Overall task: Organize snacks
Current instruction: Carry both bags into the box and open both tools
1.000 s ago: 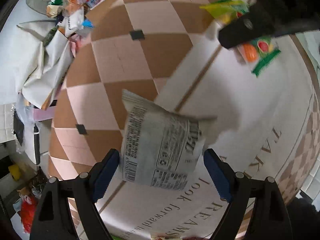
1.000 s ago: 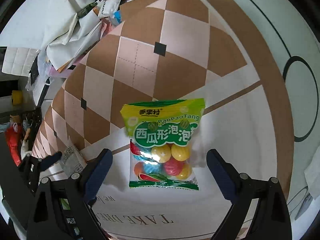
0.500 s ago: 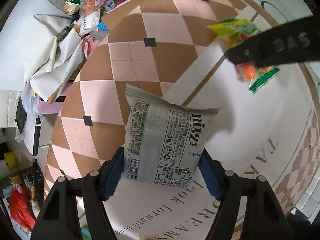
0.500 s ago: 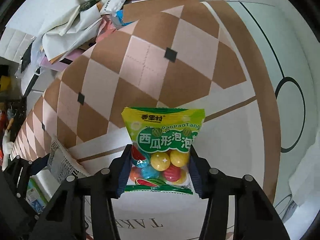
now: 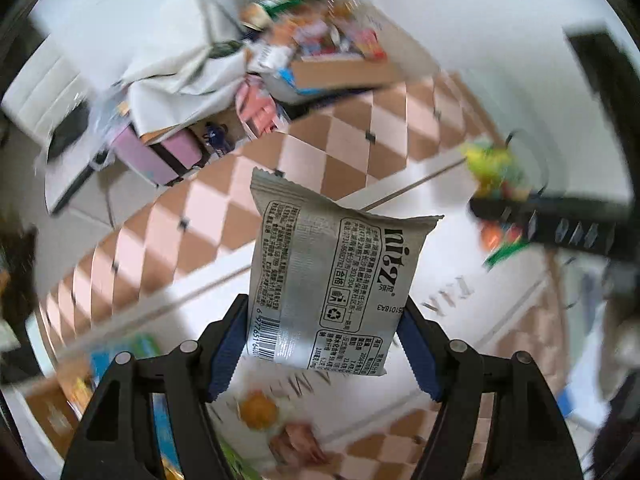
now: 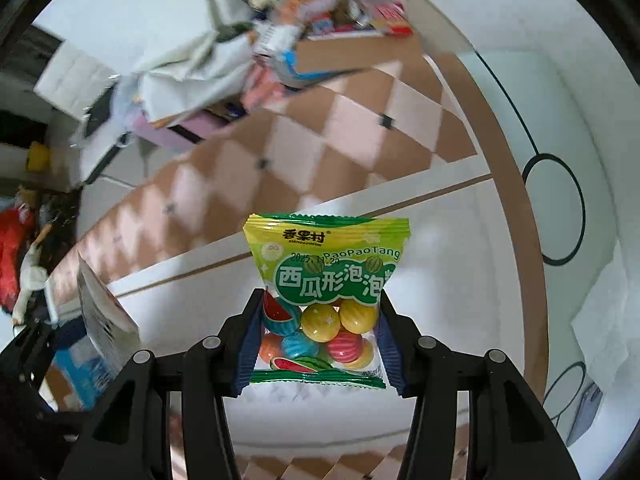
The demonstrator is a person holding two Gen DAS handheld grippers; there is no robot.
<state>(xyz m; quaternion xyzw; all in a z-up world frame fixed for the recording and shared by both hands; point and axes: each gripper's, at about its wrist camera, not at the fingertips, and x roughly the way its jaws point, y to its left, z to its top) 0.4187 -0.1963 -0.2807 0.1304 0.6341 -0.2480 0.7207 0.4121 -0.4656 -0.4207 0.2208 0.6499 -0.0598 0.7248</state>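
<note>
My left gripper is shut on a silver-grey snack packet and holds it lifted above the checkered mat. My right gripper is shut on a green and yellow bag of watermelon bubble gum balls, also held off the mat. In the left wrist view the right gripper with the gum bag is to the right. In the right wrist view the silver packet shows at the lower left.
A cardboard box heaped with mixed snacks stands at the far edge of the mat, beside crumpled white paper and a pink case. More snack packs lie on the mat below the left gripper. A blue pack lies lower left.
Both grippers have closed on their packets and lifted them off the mat. The views have tilted up, so the snack box at the far edge shows more.
</note>
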